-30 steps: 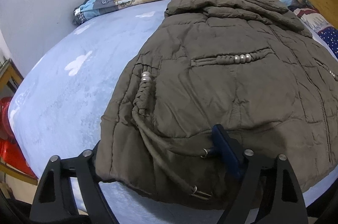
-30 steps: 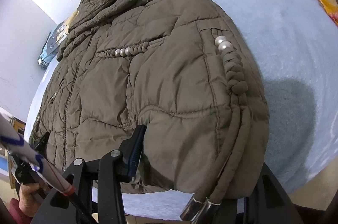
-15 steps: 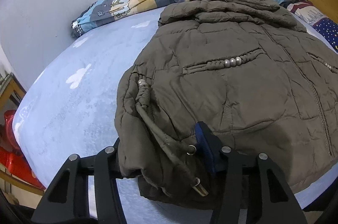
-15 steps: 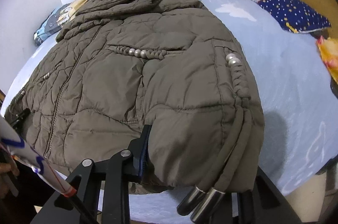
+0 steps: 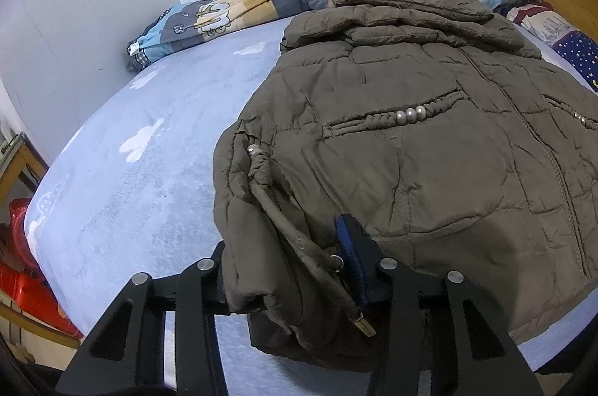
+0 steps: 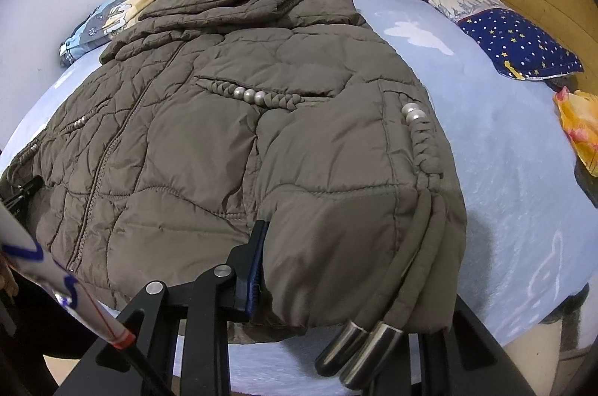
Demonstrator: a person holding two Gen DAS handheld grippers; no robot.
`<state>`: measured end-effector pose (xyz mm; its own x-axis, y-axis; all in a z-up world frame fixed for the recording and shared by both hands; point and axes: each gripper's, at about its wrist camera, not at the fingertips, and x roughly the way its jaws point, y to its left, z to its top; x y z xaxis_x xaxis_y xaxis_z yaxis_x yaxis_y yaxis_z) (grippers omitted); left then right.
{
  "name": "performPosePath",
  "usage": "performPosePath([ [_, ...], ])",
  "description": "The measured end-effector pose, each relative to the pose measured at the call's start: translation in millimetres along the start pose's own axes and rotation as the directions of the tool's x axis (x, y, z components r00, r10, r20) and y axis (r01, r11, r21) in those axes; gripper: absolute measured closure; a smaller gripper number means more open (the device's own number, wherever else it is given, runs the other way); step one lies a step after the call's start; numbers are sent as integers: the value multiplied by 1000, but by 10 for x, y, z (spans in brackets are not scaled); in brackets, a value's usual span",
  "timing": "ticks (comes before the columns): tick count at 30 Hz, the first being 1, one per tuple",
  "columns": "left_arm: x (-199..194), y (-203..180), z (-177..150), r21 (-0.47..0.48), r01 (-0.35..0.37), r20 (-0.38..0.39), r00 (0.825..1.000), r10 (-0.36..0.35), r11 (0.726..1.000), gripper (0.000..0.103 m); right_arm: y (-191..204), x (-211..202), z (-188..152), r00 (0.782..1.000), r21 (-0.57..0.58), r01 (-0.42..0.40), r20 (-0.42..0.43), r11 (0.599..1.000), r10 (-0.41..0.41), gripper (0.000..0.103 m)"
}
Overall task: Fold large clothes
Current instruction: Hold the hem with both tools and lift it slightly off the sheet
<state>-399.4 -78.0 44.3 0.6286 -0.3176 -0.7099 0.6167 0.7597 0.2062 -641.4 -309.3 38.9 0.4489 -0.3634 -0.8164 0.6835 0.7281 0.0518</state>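
While closing on the jacket (image 5: 429,149) hem, left hand-held gripper (image 5: 295,269) and right hand-held gripper (image 6: 351,269) each pinching a corner, ready for folding up the bed (image 5: 123,179).

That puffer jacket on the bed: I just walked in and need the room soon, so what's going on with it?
A person is folding the olive quilted puffer jacket, which lies front up on the light blue bed sheet, using a hand-held gripper in each hand. The left gripper is closing on one bottom corner of the hem, where the drawcords hang. The right gripper pinches the opposite bottom corner. The hem is only bunched at both corners; no fold is made yet.
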Motion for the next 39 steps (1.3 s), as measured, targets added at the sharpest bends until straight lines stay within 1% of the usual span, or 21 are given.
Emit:
performPosePath([
  [2,-11,19,-1,-6,-3,2,1000,3,1000,67,3,-4,-6,1000,1,1,3,1000,-1,69],
  [8,-18,50,-4,-14,2,3,1000,-2,1000,68,14,-22,-8,1000,-10,9,11,1000,-9,69],
  [15,-36,71,-3,-29,7,10,1000,-6,1000,76,12,-30,-1,1000,-10,12,16,1000,-11,69],
  [18,-48,86,5,-38,12,14,1000,-12,999,77,13,-41,1,1000,-10,10,21,1000,-10,70],
  [24,-74,101,16,-42,17,23,1000,-16,999,78,19,-96,21,999,-6,9,38,1000,-9,72],
  [29,-107,139,11,-48,22,31,999,-21,999,78,14,-203,38,997,-8,9,72,1000,-8,74],
  [35,-115,147,9,-48,24,36,999,-23,999,78,-3,-236,40,997,-3,3,82,1000,-2,75],
  [39,-154,163,19,-51,29,53,998,-26,998,78,8,-318,54,994,-7,3,114,1000,-2,78],
])
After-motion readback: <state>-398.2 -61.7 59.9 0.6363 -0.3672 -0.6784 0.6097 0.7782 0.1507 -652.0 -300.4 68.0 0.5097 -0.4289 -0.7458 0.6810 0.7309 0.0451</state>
